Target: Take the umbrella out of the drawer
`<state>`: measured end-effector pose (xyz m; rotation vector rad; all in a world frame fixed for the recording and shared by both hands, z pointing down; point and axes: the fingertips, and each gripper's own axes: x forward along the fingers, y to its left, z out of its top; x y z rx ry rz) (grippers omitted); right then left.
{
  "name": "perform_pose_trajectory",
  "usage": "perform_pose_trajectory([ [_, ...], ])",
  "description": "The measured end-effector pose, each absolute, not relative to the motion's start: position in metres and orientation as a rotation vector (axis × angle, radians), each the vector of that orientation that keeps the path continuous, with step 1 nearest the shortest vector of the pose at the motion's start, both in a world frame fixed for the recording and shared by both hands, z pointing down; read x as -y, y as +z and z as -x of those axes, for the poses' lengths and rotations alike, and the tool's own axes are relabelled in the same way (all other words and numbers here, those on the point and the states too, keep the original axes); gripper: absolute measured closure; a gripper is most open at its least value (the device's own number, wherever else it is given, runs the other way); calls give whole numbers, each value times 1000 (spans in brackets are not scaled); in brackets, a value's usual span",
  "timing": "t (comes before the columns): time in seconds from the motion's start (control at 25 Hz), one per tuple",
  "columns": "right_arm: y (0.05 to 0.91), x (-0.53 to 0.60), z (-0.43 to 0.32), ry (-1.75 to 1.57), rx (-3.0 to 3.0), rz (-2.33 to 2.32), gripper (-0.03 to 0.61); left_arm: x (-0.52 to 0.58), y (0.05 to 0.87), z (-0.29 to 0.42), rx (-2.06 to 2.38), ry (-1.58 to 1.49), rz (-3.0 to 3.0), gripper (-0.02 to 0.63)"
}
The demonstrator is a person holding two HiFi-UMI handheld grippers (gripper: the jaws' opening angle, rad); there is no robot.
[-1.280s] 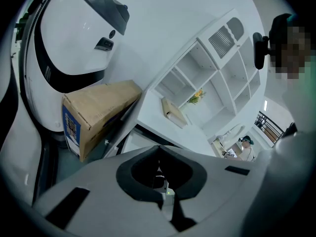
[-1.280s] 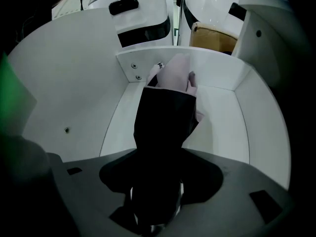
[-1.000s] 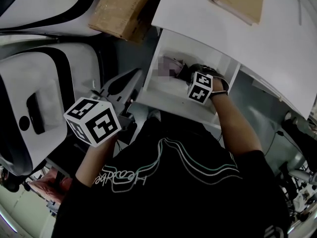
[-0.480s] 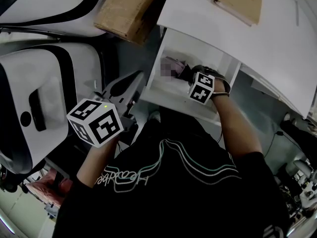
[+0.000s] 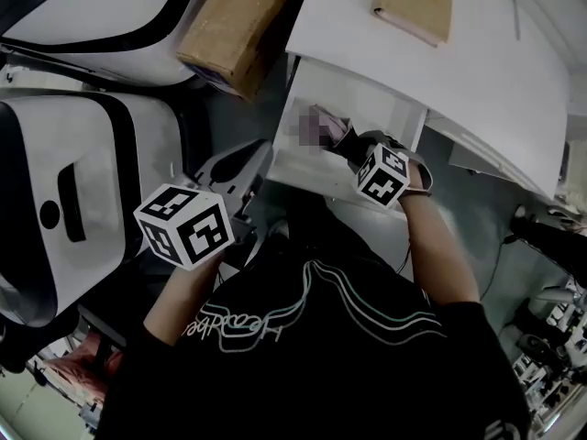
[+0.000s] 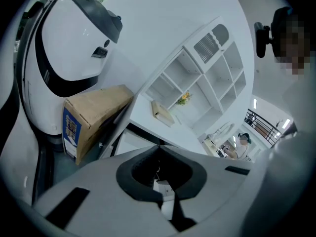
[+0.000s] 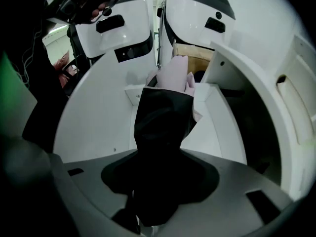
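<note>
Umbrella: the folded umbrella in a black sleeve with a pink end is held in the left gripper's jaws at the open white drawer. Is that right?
No. The folded umbrella in a black sleeve with a pink end is held in the jaws of the right gripper, not the left gripper, at the open white drawer. The right gripper view shows it.

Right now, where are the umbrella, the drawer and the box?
umbrella [image 7: 163, 125], right gripper view, on its black cover.
drawer [image 5: 362, 104], head view, on its bare white inside.
box [image 5: 243, 21], head view, on its brown top.
</note>
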<state>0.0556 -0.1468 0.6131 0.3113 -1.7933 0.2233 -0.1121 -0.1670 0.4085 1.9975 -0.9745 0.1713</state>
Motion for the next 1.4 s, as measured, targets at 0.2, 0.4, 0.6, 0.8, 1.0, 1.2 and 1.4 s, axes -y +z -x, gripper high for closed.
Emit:
perform_pose_trajectory([
  [0.2, 554, 123, -54, 281, 1871, -462, 370, 136, 384, 102, 916, 218, -2092, 594],
  [0.4, 482, 101, -46, 369, 2032, -696, 370, 107, 356, 91, 857, 211, -2176, 594],
  [0.6, 408, 83, -37, 303, 2162, -888, 370, 80, 324, 76, 797, 201, -2279, 594],
  [0.8, 354, 39, -28, 271, 2264, -1022, 370, 38, 300, 71, 757, 192, -2328, 594],
  [1.0, 326, 4, -22, 386, 2397, -1154, 370, 11, 287, 73, 735, 191, -2359, 594],
  [1.2, 306, -19, -27, 468, 2499, -1248, 370, -3, 283, 72, 714, 190, -2372, 594],
  [1.4, 299, -35, -39, 539, 2523, -1333, 370, -17, 275, 65, 687, 181, -2404, 594],
])
